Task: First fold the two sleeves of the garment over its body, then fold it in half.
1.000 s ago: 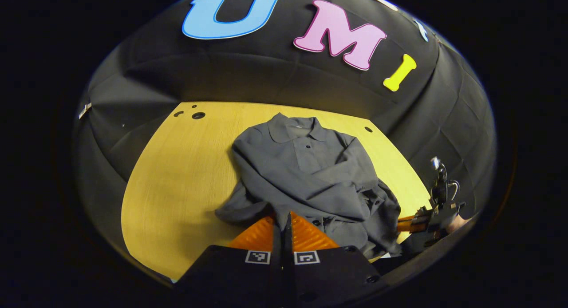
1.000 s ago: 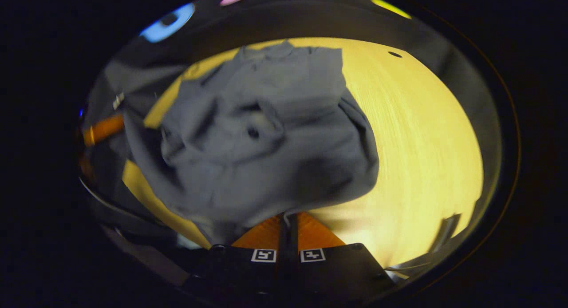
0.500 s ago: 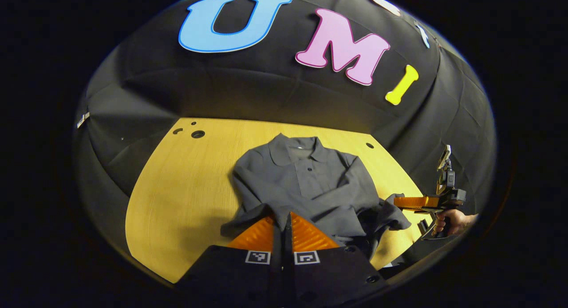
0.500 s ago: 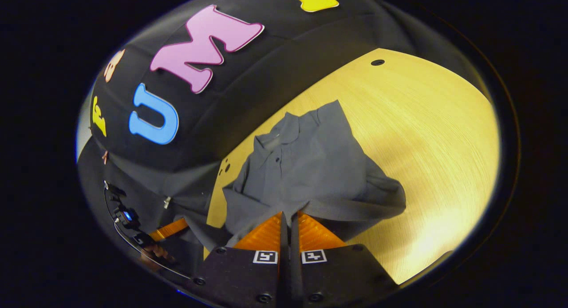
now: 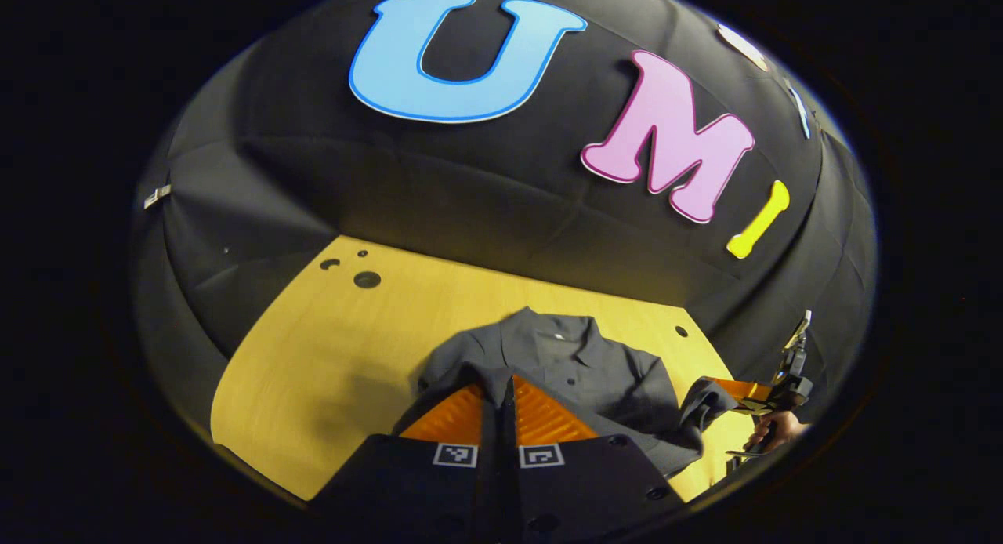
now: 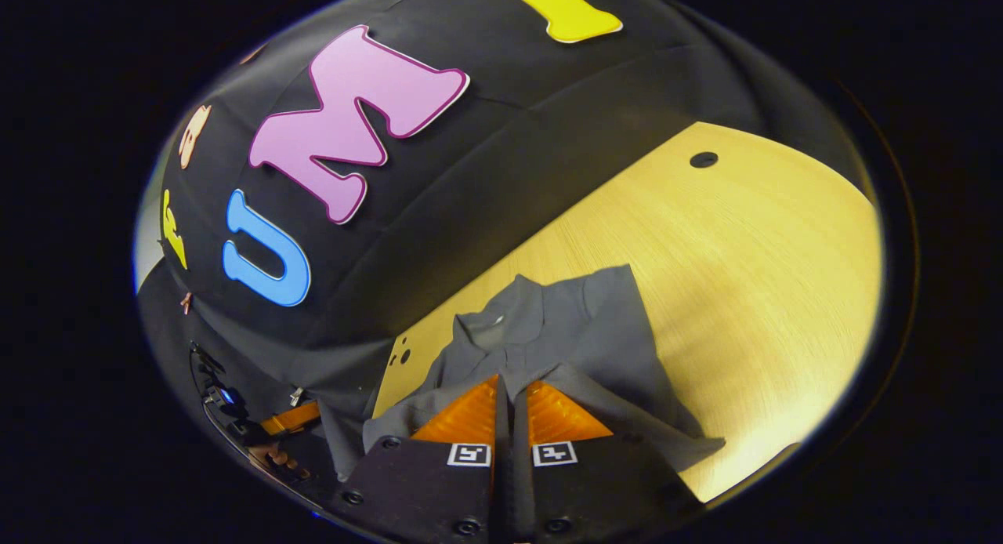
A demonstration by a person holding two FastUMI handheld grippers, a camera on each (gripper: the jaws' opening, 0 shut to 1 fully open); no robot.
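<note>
Both gripper views look low and close across the shirt [image 5: 580, 371] [image 6: 564, 332] from opposite hem corners.

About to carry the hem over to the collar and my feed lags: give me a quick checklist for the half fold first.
1. Left gripper shut on the grey collared shirt: ok.
2. Right gripper shut on the shirt's hem: ok.
3. Sleeves lying over the body: cannot tell, the lifted cloth hides them.
4. Collar flat on the yellow wooden table: ok.
5. Bare table past the collar: ok.
6. Hem level between the two grippers: cannot tell.
</note>
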